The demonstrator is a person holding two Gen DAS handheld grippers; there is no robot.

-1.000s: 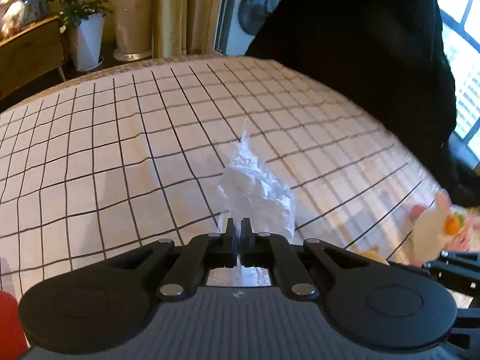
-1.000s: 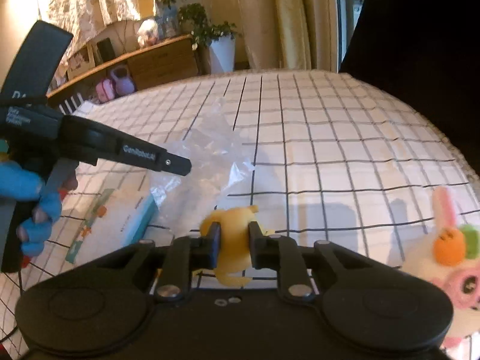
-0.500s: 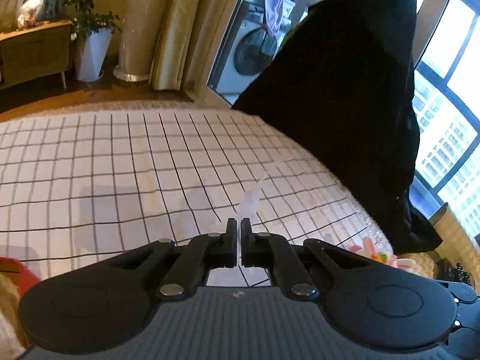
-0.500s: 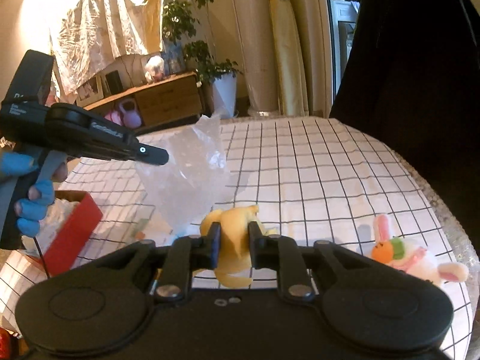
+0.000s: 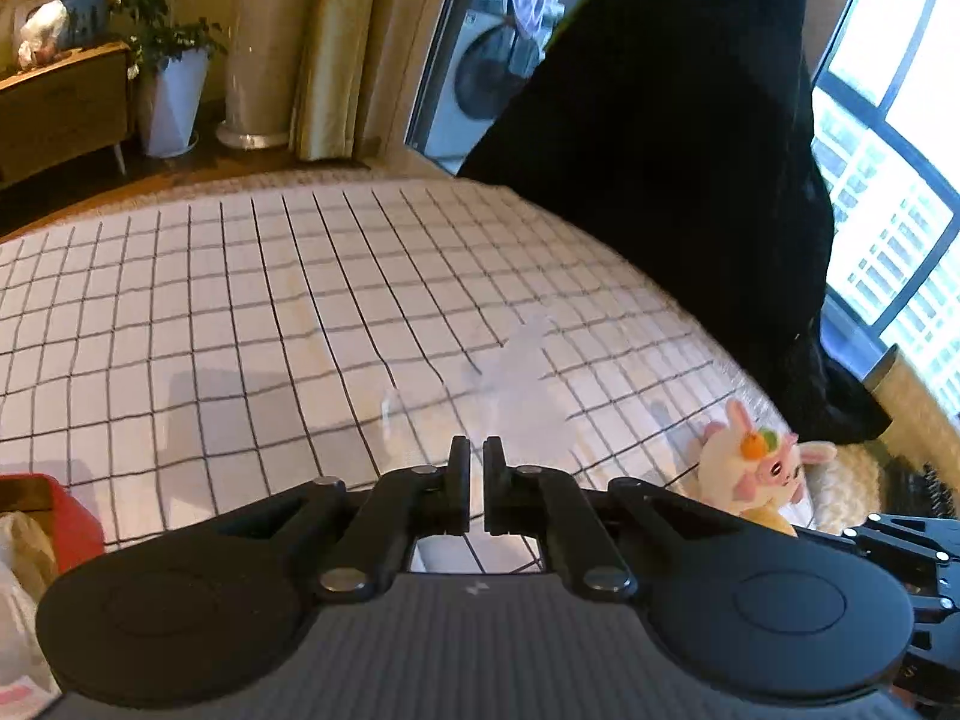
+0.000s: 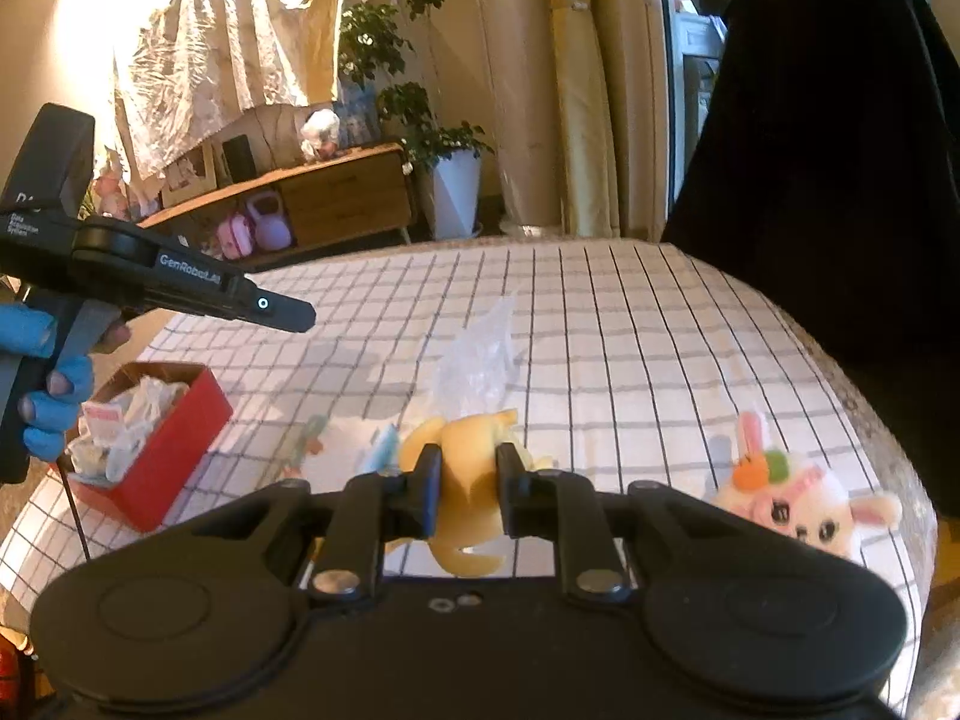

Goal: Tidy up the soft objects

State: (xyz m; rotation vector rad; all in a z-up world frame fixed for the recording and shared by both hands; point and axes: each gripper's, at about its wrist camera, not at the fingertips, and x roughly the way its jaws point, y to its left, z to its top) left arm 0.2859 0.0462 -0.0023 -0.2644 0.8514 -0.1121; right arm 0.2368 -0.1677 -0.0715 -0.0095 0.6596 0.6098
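Holding a yellow soft toy [image 6: 465,480] pinched between its fingers, the right gripper [image 6: 467,489] is hanging above the checked bed [image 5: 240,312]. The left gripper [image 5: 471,483] is pressed together, and the clear plastic bag [image 6: 477,360] is lying loose on the bed just beyond the toy. For a clean result, the bag's mouth probably needs pinching by one edge and lifting open before the toy goes in. A white rabbit toy [image 6: 798,498] is waiting near the bed's edge; a red box [image 6: 162,438] is sitting well apart.
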